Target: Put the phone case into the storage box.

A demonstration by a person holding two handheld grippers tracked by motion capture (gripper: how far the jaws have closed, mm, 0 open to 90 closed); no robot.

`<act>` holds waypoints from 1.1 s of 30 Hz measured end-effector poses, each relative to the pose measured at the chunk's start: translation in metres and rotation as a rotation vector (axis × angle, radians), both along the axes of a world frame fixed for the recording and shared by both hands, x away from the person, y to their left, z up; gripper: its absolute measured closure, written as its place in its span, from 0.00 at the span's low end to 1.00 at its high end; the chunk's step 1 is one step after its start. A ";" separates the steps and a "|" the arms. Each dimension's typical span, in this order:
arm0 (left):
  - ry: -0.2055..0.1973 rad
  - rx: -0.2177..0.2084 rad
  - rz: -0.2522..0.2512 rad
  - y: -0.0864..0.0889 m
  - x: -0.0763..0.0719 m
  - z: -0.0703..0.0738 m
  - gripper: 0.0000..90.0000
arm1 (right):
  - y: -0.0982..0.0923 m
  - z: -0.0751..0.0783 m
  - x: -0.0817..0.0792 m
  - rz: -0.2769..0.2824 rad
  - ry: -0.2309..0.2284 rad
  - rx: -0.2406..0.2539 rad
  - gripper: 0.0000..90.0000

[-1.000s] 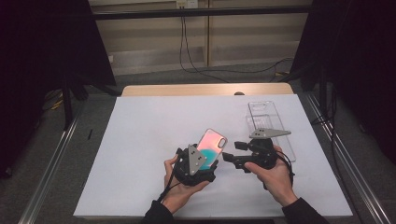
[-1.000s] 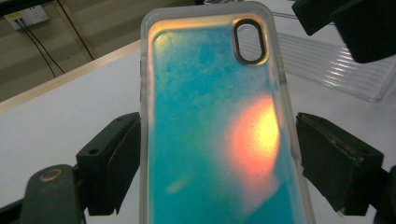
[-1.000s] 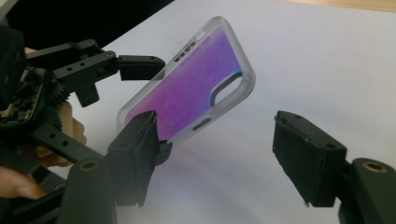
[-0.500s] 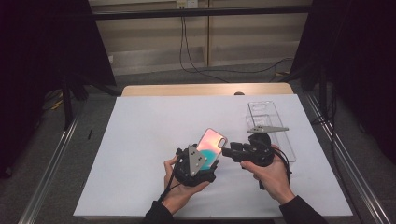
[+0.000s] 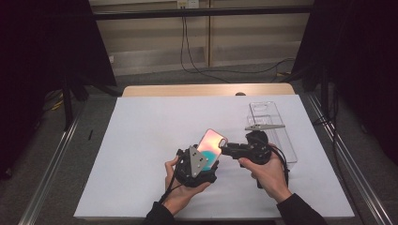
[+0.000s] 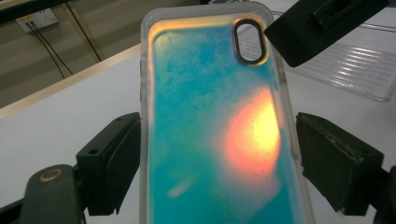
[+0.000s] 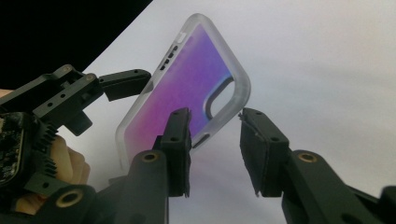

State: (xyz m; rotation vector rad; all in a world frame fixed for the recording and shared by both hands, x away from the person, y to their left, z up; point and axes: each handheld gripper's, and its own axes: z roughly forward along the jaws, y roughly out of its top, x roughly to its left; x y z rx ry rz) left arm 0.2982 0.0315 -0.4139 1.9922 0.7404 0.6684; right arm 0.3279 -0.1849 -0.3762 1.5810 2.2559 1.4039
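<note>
An iridescent phone case [image 5: 212, 143] with a clear rim is held tilted above the white table. My left gripper [image 5: 208, 155] is shut on its long sides; in the left gripper view the case [image 6: 210, 130] shows teal and orange, with a jaw against each edge. My right gripper [image 5: 224, 150] reaches in from the right at the case's upper corner. Its jaws have just been closing. In the right gripper view the case's corner [image 7: 187, 93] stands between them, with a gap left to the right-hand pad [image 7: 259, 140].
A clear plastic tray [image 5: 272, 126] lies on the white table sheet [image 5: 155, 131] at the right, just behind my right hand. The wooden table edge [image 5: 187, 90] runs along the back. Metal rails flank the table.
My right gripper has moved left to the case's upper corner and its jaws have narrowed around it. The left gripper and the case have stayed in place.
</note>
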 end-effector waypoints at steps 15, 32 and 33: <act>-0.008 0.003 -0.001 -0.001 -0.002 0.001 0.19 | 0.003 -0.001 0.006 -0.020 0.039 0.022 0.75; -0.036 0.033 0.013 -0.003 -0.003 -0.002 0.19 | 0.002 -0.004 0.009 -0.066 0.105 0.094 0.84; -0.036 0.034 0.015 -0.003 -0.003 -0.002 0.19 | 0.002 -0.004 0.009 -0.070 0.108 0.100 0.85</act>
